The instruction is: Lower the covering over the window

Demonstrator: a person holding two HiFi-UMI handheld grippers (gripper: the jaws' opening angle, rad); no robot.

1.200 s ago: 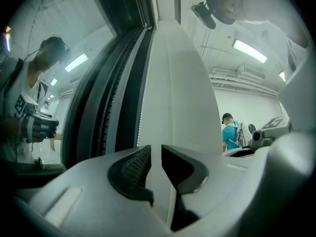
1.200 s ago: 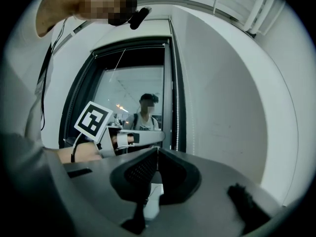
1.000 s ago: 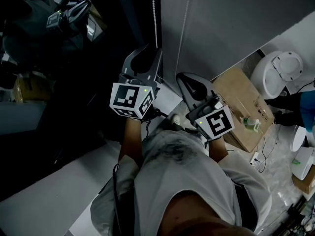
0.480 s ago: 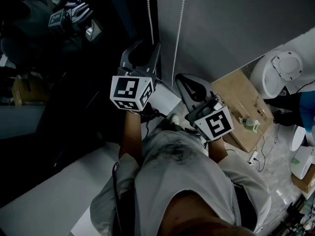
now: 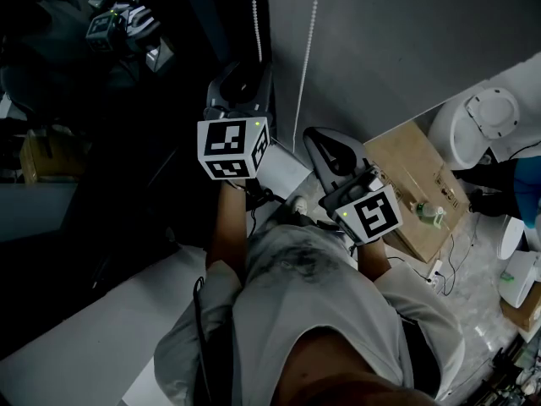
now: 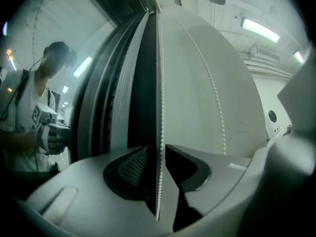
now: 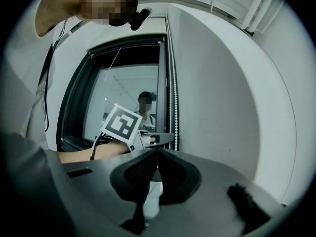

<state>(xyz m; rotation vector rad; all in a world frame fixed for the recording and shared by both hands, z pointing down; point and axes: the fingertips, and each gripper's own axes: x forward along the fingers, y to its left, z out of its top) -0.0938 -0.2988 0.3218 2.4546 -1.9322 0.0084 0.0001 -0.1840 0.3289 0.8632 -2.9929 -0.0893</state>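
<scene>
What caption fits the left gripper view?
Left gripper, jaws just opening, straddles one strand of the white beaded pull chain beside the dark window frame.

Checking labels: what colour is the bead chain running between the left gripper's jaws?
The bead chain is white, clearest in the left gripper view.

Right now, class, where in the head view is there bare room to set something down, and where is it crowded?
Free: the pale surface between the dark window and the person's shirt. A hand could pass along the bare wall right of the bead chains. Crowded: the floor at right, where a cardboard box, a bottle and cables lie close together.
</scene>
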